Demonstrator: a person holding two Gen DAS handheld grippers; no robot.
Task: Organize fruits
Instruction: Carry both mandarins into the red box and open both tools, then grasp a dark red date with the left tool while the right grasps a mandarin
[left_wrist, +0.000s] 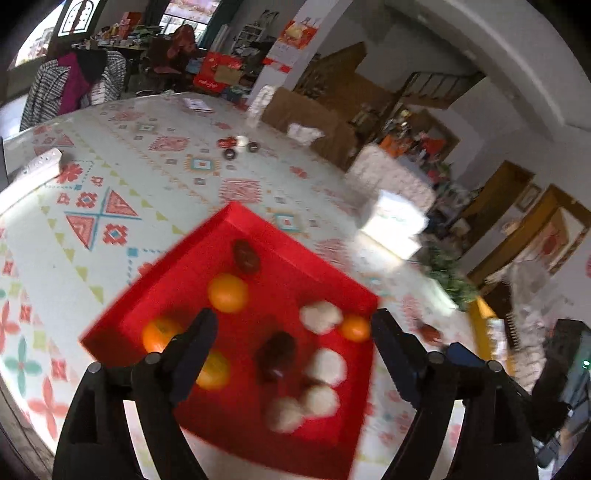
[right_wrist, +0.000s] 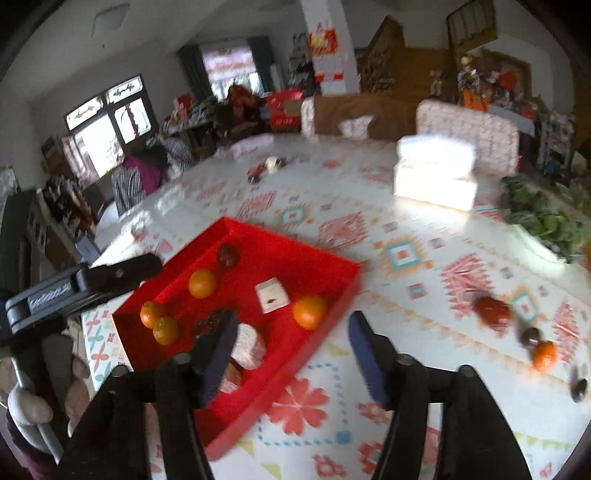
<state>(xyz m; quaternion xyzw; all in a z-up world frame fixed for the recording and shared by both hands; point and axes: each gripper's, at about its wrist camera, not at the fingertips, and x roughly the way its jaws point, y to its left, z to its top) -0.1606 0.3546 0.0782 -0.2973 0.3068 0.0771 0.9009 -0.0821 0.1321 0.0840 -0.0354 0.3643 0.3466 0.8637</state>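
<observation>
Our left tool hangs over the red tray with its fingers spread wide and nothing between them. Our right tool is just as wide open and empty, its left finger over the tray's near part and its right finger over the bare patterned surface.

The tray holds oranges, dark fruits and pale pieces; one orange sits close to the tray's right wall. From the left wrist view the tray's near corner runs out of frame between the fingers. In the right wrist view we see the other tool's black body just beside the tray's left wall.

To the right of the tray the surface lies open as far as a loose group well apart from it: a red fruit, a small dark fruit and an orange. Further back stand a white box and leafy greens at the right edge.

Both views are blurred, so we cannot tell what the pale pieces are. Our right tool's left finger covers part of a dark fruit and a pale piece.
</observation>
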